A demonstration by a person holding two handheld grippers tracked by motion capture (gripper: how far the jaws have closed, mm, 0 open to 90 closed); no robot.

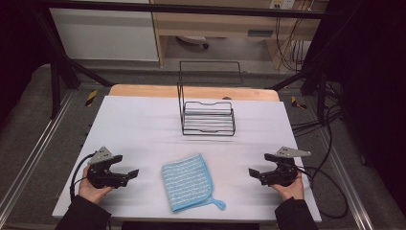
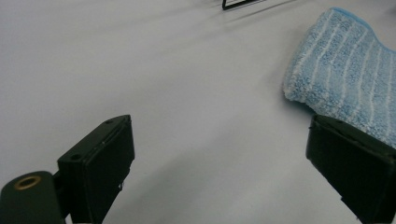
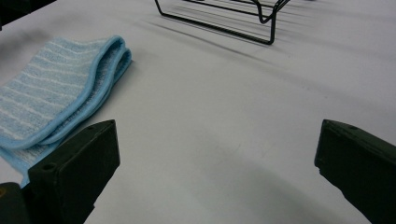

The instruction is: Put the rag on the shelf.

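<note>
Nearest us, our left hand-held gripper (image 1: pixel 125 168) and right hand-held gripper (image 1: pixel 261 168) rest wide apart, empty. Between them on the tabletop (image 1: pixel 139 124) lies the folded blue towel (image 1: pixel 186 181), probably soft and light, best pinched at a bound edge. Beyond stands a wire rack (image 1: pixel 207 115).

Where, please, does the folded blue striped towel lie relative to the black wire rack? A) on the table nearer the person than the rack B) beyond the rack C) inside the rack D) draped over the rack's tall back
A: the folded blue striped towel lies flat on the white table, nearer the person than the black wire rack, apart from it.
</note>
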